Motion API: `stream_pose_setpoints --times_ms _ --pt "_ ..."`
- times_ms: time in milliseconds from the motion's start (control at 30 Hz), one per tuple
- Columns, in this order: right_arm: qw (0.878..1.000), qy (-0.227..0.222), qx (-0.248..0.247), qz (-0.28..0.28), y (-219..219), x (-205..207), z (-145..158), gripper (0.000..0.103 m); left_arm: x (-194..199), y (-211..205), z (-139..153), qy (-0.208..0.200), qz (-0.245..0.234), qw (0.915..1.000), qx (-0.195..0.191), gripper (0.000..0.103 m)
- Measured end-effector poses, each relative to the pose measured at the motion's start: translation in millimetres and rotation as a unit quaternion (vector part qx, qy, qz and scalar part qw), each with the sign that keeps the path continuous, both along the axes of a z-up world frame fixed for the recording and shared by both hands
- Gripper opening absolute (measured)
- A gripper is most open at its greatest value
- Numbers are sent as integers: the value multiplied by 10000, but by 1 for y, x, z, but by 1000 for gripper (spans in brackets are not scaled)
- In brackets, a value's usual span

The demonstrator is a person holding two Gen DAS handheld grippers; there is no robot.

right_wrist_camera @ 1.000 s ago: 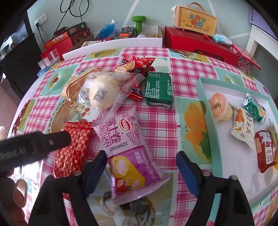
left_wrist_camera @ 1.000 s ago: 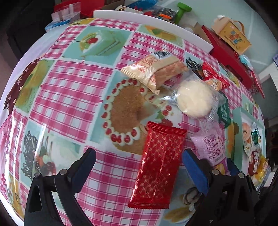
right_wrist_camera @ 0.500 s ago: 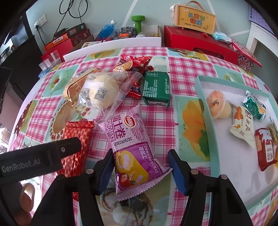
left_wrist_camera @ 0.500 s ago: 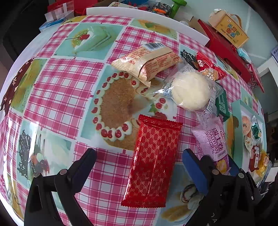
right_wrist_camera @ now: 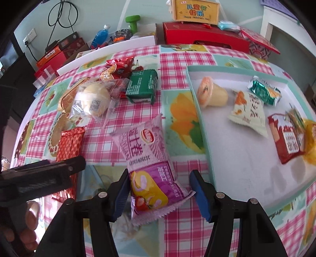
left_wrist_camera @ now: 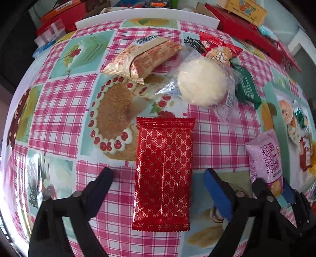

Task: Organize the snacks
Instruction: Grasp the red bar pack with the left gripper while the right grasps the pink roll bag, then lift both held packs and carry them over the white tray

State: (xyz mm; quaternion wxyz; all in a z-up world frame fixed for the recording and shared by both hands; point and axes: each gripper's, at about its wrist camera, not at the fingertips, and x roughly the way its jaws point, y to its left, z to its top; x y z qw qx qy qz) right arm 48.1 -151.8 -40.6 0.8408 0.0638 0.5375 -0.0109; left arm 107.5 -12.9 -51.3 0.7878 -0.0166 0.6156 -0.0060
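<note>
My right gripper (right_wrist_camera: pixel 158 192) straddles the pink roll (right_wrist_camera: pixel 147 158) at lower centre, jaws not yet clamped. My left gripper (left_wrist_camera: pixel 159 190) gapes around the red pack (left_wrist_camera: pixel 164 174). Five snacks fill the tray (right_wrist_camera: pixel 199 118); six remain outside.

A pink-checked cloth with cake pictures (left_wrist_camera: pixel 59 118) covers the bench. Behind it, against the pale green wall, sit a long red box (right_wrist_camera: pixel 205 36) with a yellow carton (right_wrist_camera: pixel 196 9) on top, a green dumbbell (right_wrist_camera: pixel 132 21), a blue bottle (right_wrist_camera: pixel 99 37) — and a wall socket (right_wrist_camera: pixel 29 36) trailing black cable.
</note>
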Motion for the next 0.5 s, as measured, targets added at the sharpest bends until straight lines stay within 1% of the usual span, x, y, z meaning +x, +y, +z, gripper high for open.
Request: stream_pose_setpoints --times_ms 33,67,133,167,333,467,500 --pt "10000 14 -23 16 0 -2 0 62 -2 -5 2 -34 -81 9999 52 76" --pt "10000 36 -58 30 1 -4 0 62 -3 -8 3 -63 -138 9999 16 73" --pt "9999 76 -141 62 3 -6 -1 62 -6 -14 7 -111 -226 9997 -59 59" --pt "9998 88 -171 75 3 -6 -4 62 -7 -18 7 -137 -270 9995 -18 56" --pt "9996 118 -219 119 5 -3 -5 62 -11 -28 9 -231 -369 9990 65 51" --pt "9993 132 -283 200 8 2 -5 62 -14 -28 9 -262 -407 9988 92 51" --pt "9992 131 -319 226 10 2 -5 62 -9 -27 8 -260 -414 9988 94 50"
